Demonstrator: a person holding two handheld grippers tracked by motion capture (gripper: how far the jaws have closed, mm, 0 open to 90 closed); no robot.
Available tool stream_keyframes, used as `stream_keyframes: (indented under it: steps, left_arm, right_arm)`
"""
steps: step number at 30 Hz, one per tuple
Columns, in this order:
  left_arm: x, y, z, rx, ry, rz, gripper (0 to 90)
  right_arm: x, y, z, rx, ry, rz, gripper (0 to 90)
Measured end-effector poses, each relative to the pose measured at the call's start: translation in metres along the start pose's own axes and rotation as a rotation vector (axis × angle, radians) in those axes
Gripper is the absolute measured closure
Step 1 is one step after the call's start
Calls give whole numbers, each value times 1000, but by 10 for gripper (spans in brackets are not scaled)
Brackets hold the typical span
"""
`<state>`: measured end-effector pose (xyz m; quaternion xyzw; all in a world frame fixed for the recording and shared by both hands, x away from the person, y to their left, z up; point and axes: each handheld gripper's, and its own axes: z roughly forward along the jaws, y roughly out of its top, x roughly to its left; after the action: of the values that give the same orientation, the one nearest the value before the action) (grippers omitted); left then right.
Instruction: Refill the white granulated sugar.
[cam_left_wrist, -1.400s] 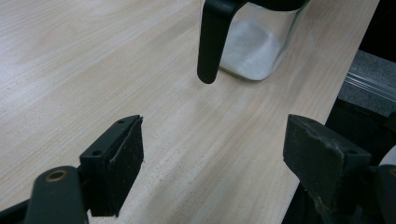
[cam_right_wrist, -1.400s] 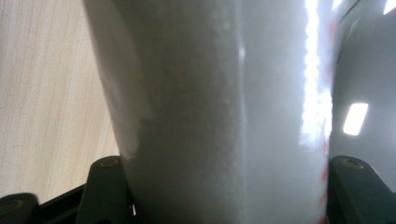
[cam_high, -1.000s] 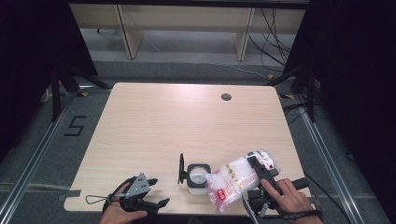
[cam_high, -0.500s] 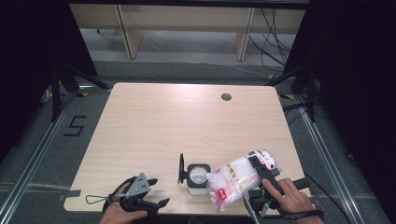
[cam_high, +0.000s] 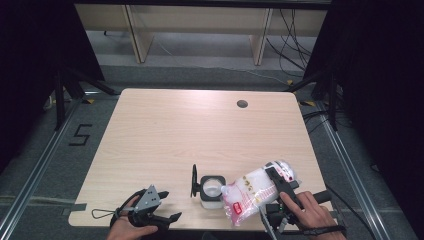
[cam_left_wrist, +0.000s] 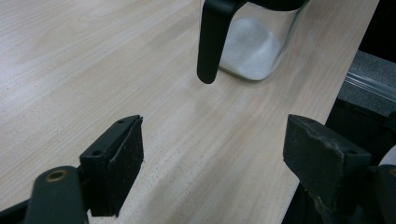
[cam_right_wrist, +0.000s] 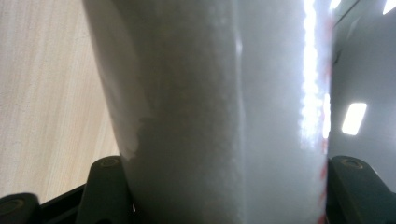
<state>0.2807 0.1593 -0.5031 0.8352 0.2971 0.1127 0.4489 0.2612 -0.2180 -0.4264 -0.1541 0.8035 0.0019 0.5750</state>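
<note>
nothing has moved since before. right gripper (cam_high: 272, 192), lower right, jaws squeezing the clear plastic bag of white grains (cam_high: 252, 192), tipped over the small clear jar (cam_high: 211, 189). left gripper (cam_high: 167, 207) jaws open, empty. grains could spill onto the tabletop (cam_high: 200, 130) if the bag slips.

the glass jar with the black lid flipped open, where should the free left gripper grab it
Grip the jar low on its square glass body, across two flat opposite walls, coming in level from the left gripper's side. The upright lid and the bag over its mouth block the top.
</note>
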Motion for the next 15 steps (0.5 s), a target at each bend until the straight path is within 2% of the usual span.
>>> stream_keyframes:
  steps: [1,2,3,4,5,6,7,9,11,13,15]
  left_arm:
    - [0,0,0,-1,1,-4,198]
    - [0,0,0,-1,1,-4,198]
    - [1,0,0,15,8,14,198]
    - [1,0,0,15,8,14,198]
    - [0,0,0,2,1,-2,198]
    - [0,0,0,2,1,-2,198]
    - [0,0,0,1,-1,-2,198]
    - [0,0,0,-3,-4,12,198]
    - [0,0,0,-4,1,-8,198]
    - [0,0,0,3,0,1,198]
    - [0,0,0,1,0,-2,198]
  right_arm:
    - [-14,3,7,-102,2,-196,418]
    - [-14,3,7,-102,2,-196,418]
    - [-11,2,5,-75,-2,-145,418]
    - [-11,2,5,-75,-2,-145,418]
    - [-4,0,0,-16,-10,-28,418]
    - [-2,0,0,-7,-8,-5,418]
    - [-3,0,0,-9,-3,-33,418]
    - [-2,1,1,-14,-6,-25,419]
    - [-1,1,1,-16,-10,-13,418]
    - [0,1,1,-16,-6,3,419]
    - [0,1,2,-28,-18,-16,419]
